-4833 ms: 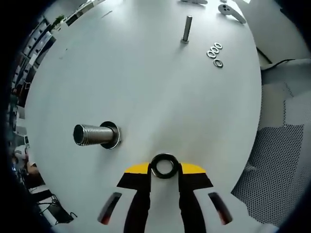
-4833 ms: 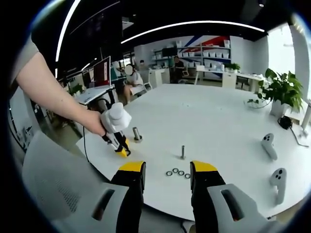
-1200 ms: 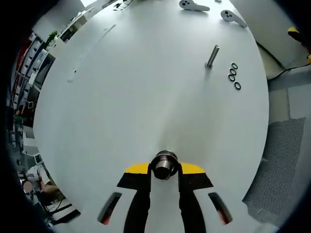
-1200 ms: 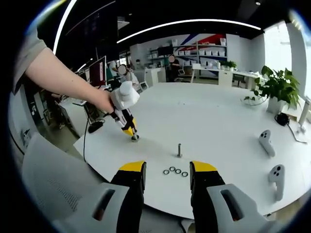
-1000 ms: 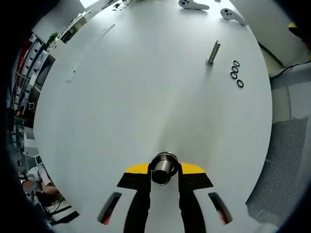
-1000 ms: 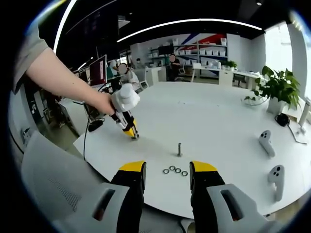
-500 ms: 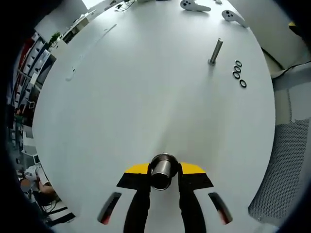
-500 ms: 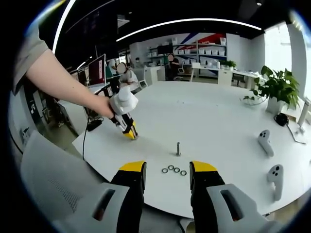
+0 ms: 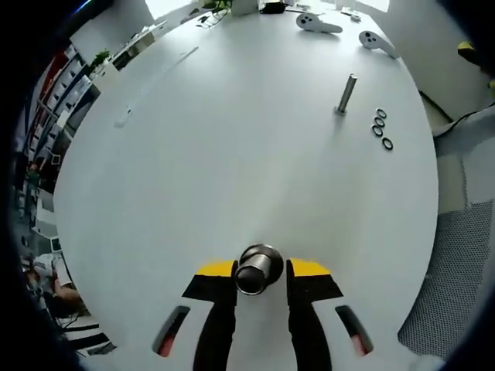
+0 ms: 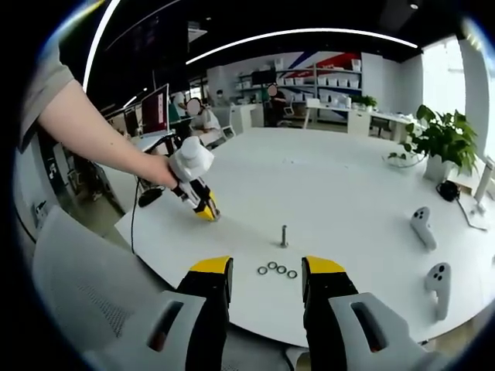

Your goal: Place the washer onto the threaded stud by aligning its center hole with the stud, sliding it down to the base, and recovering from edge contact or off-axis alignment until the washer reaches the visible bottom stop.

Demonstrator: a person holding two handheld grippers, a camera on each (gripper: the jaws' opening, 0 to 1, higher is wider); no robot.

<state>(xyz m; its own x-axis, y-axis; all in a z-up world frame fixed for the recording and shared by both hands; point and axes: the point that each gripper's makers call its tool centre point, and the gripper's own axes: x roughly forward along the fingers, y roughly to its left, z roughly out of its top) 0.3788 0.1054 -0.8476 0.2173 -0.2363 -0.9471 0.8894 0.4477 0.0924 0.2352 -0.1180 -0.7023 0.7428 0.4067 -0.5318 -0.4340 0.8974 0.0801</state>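
Note:
A thick threaded stud (image 9: 257, 268) stands on the white table (image 9: 232, 154), seen end-on, its top pointing at the camera. My left gripper (image 9: 261, 272) straddles it, the yellow-tipped jaws a little apart on either side of the stud, not pressing it. The washer is hidden below the stud's top. In the right gripper view the left gripper (image 10: 205, 210) is held by a hand, tips down at the stud near the table's left edge. My right gripper (image 10: 267, 278) hovers open at the near table edge, nothing between its jaws.
A thin upright stud (image 9: 346, 93) (image 10: 284, 236) has three loose washers (image 9: 380, 127) (image 10: 277, 270) lying beside it. Two white controllers (image 9: 317, 23) (image 10: 424, 226) lie farther off on the table. A mesh chair (image 9: 456, 270) stands by the table edge. People sit at desks behind.
The washer in the left gripper came over the thick stud and went down it out of sight. The left jaws have just parted slightly. The right gripper has stayed still.

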